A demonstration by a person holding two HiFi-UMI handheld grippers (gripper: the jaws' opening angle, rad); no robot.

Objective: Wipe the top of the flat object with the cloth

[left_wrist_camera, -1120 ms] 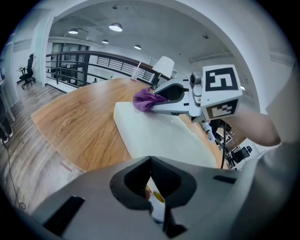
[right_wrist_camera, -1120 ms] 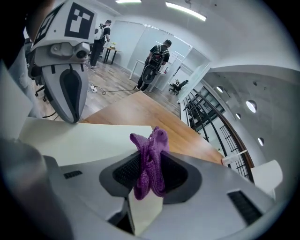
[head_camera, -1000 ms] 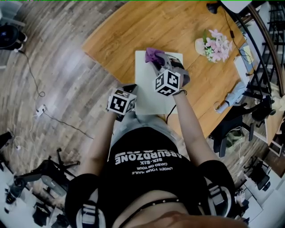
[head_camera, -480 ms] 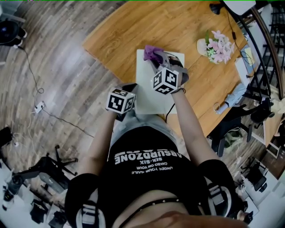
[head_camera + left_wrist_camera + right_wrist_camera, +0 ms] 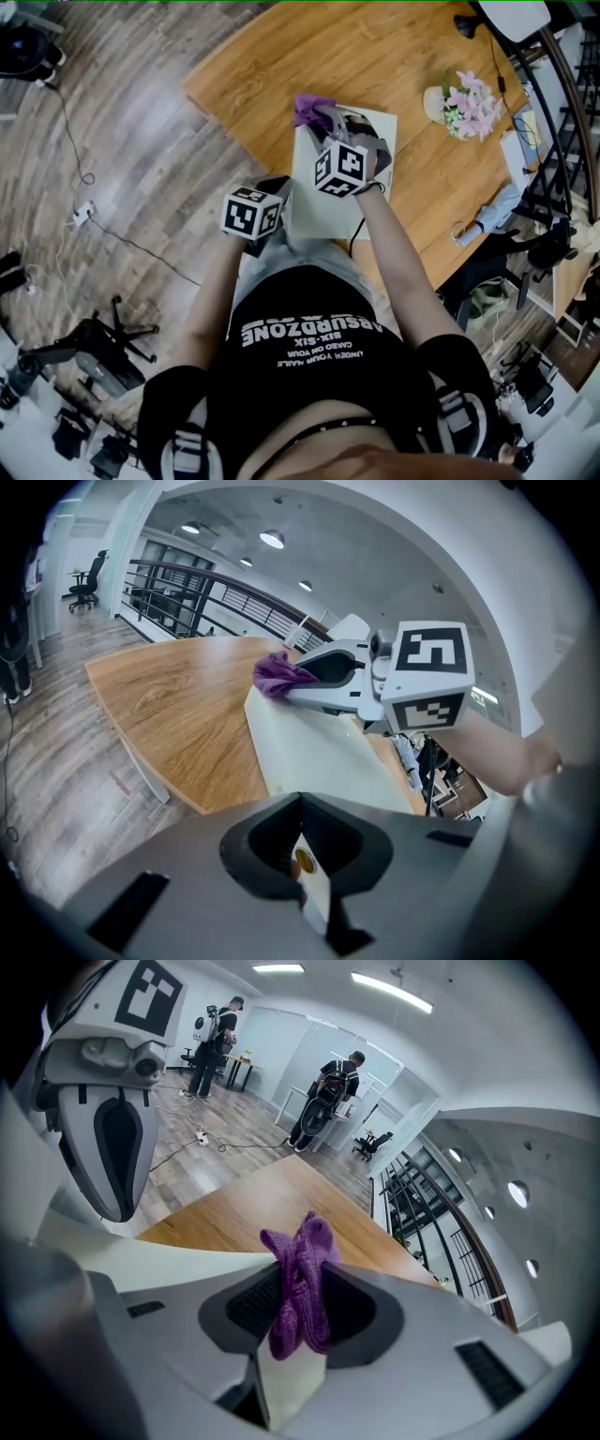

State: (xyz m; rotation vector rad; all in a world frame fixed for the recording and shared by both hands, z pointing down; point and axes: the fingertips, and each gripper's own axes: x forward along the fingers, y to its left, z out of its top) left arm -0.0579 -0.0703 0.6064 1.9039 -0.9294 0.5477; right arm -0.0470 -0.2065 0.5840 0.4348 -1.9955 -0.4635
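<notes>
A flat white board [image 5: 326, 208] lies on the wooden table [image 5: 253, 66], and its near end overhangs the table edge. My right gripper [image 5: 323, 116] is shut on a purple cloth [image 5: 311, 108], which it presses on the board's far left corner. In the right gripper view the cloth [image 5: 300, 1279] bunches between the jaws of the right gripper [image 5: 298, 1314]. My left gripper [image 5: 278, 188] is at the board's near left corner. In the left gripper view the left gripper [image 5: 305, 872] is shut on the board's edge [image 5: 319, 757], and the cloth [image 5: 277, 674] shows at the far end.
A bunch of pink flowers [image 5: 466, 103] sits on the table to the right. A cable runs over the wooden floor [image 5: 112, 159] on the left, where tripods stand. Dark chairs and a railing are on the right. Two people [image 5: 333, 1091] stand far off.
My right gripper has slid the cloth over the board toward its far left corner. The left gripper has kept its hold at the near corner.
</notes>
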